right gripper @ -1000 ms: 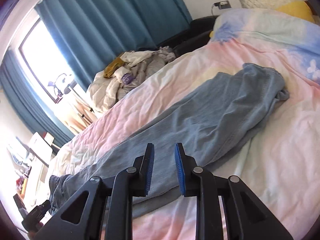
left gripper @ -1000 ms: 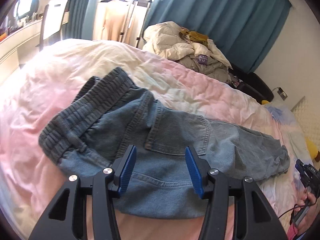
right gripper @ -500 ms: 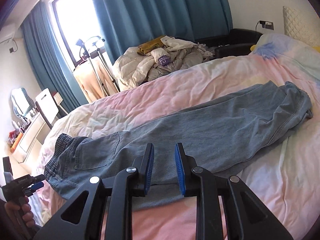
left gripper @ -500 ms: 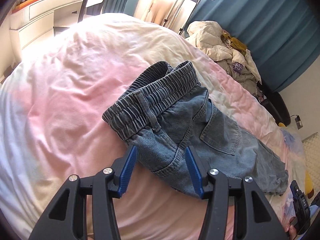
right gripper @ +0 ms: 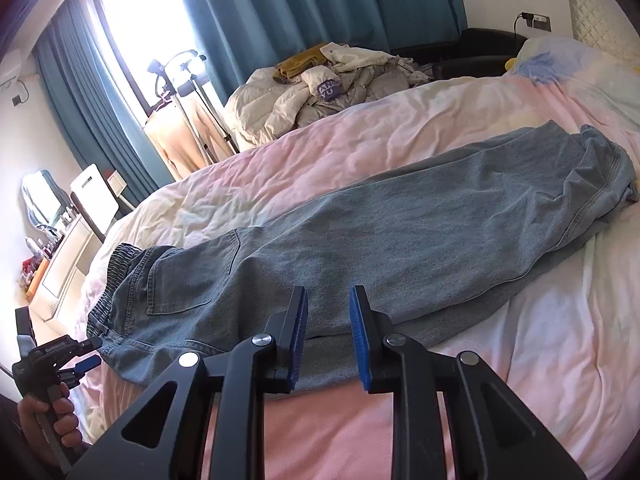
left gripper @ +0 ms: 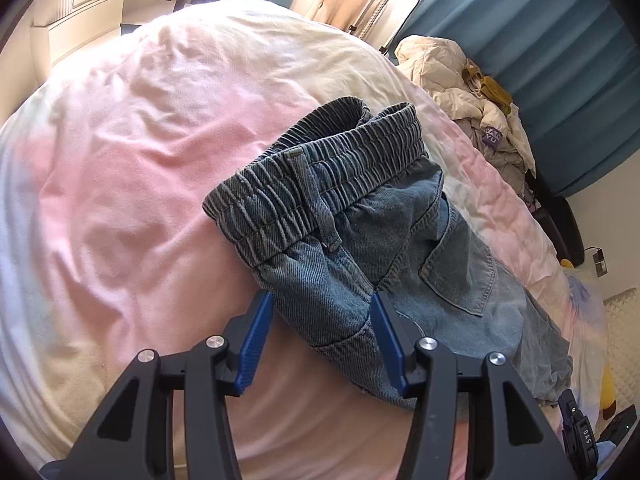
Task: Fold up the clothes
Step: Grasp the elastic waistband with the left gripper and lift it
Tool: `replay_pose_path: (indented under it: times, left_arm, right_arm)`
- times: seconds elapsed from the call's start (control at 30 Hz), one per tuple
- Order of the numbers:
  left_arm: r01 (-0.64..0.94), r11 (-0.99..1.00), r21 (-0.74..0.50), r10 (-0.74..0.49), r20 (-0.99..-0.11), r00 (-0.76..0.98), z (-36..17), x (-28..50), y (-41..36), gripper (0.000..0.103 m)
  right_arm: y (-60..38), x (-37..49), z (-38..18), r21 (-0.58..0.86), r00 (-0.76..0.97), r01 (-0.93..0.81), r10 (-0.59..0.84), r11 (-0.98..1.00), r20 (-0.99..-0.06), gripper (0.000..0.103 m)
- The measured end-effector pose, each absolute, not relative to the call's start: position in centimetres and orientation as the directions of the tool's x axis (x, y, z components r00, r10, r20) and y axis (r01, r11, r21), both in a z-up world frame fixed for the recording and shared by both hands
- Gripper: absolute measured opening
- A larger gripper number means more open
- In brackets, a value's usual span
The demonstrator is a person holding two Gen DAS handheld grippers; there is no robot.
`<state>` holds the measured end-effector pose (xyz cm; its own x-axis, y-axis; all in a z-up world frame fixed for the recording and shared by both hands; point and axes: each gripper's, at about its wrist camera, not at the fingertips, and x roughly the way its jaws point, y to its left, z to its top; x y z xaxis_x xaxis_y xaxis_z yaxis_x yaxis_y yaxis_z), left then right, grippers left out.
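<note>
Left tongs [left gripper: 322,326] gape wide around the hip corner of the jeans [left gripper: 360,280] on the bed [left gripper: 120,160], right tongs [right gripper: 328,326] narrowly open over the near leg edge — a single-layer pinch could spoil the fold.

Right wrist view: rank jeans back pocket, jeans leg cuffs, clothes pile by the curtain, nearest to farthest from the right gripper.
From the right gripper:
1. jeans back pocket, to its left near the waistband.
2. jeans leg cuffs, far right on the bed.
3. clothes pile, beyond the bed's far edge, against the curtain.
</note>
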<state>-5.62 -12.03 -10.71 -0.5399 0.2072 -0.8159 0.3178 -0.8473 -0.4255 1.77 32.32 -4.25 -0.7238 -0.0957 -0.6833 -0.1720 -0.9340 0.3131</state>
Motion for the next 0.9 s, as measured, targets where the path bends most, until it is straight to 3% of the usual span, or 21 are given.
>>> replay_pose_path:
  times: [0.2, 0.33, 0.43, 0.57, 0.77, 0.8, 0.87, 0.9]
  left_arm:
    - [0.344, -0.807, -0.48, 0.259, -0.81, -0.526, -12.0, -6.2, -12.7, 0.052]
    - [0.408, -0.668, -0.622, 0.371, -0.754, -0.542, -13.8, -6.1, -14.8, 0.054]
    - [0.445, -0.582, -0.681, 0.388, -0.713, -0.583, -14.5, -5.9, -15.9, 0.058]
    - [0.454, -0.527, -0.718, 0.42, -0.685, -0.595, -15.6, -6.9, -15.3, 0.058]
    - [0.441, -0.5, -0.746, 0.438, -0.657, -0.614, -16.1, -8.6, -14.5, 0.057]
    - [0.435, -0.5, -0.748, 0.433, -0.652, -0.623, -15.9, -8.9, -14.5, 0.054]
    - [0.413, -0.529, -0.742, 0.411, -0.649, -0.64, -14.9, -9.6, -14.3, 0.026]
    - [0.4, -0.536, -0.743, 0.408, -0.643, -0.648, -14.2, -10.0, -14.4, 0.022]
  right_arm:
    - [31.6, 1.3, -4.8, 0.304, -0.71, -0.181, -0.089, -0.935, -0.699, 0.021]
    - [31.3, 1.1, -4.6, 0.342, -0.696, -0.186, -0.122, -0.921, -0.707, 0.022]
    - [30.9, 1.4, -3.8, 0.375, -0.708, -0.169, -0.152, -0.912, -0.69, 0.022]
    - [30.4, 0.7, -3.7, 0.339, -0.723, -0.151, -0.13, -0.929, -0.679, 0.024]
    - [32.3, -1.2, -6.7, 0.402, -0.687, -0.193, -0.169, -0.895, -0.707, 0.024]
    - [32.6, -1.4, -7.1, 0.396, -0.687, -0.2, -0.16, -0.896, -0.709, 0.024]
    - [33.1, -1.9, -7.9, 0.379, -0.684, -0.217, -0.137, -0.899, -0.716, 0.024]
    - [33.4, -2.1, -8.3, 0.382, -0.683, -0.227, -0.133, -0.896, -0.718, 0.024]
